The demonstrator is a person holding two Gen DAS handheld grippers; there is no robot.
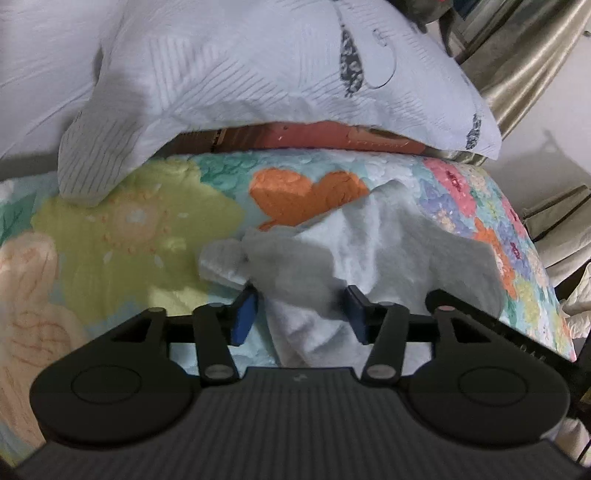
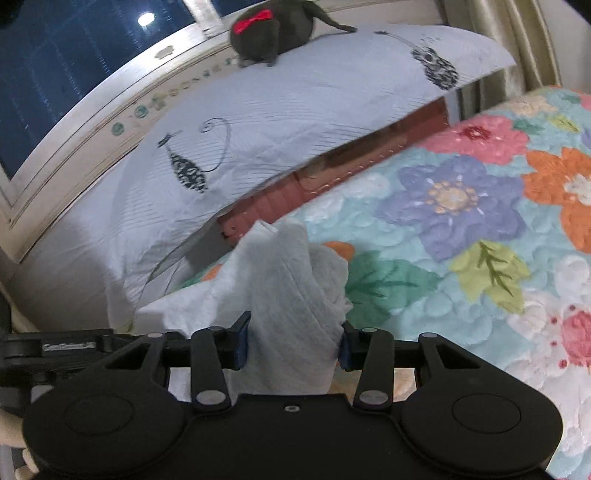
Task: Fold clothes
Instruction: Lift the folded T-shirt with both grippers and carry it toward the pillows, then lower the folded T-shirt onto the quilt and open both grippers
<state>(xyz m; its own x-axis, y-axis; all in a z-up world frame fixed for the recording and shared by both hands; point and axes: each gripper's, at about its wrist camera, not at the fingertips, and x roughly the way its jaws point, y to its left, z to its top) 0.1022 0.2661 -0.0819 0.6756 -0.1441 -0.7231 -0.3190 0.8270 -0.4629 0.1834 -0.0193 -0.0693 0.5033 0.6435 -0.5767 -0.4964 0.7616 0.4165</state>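
**On the floral bedspread, both grippers flank the white cloth**

On the floral bedspread (image 1: 147,229), your left gripper (image 1: 301,314) sits with its blue pads parted, the crumpled white cloth (image 1: 373,251) bunched between them. Your right gripper (image 2: 291,341) has both pads pressed against a raised fold of that cloth (image 2: 291,280). Behind it lies a white pillow (image 2: 295,110) with a dark plush toy (image 2: 273,33) on top.

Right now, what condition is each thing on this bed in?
White cloth: bunched up, unfolded, between both grippers' fingers.
Left gripper: open around cloth.
Right gripper: fingers against cloth.
Pillow: propped on headboard.
Floral blanket: spread flat.
Dark plush toy: atop pillow.
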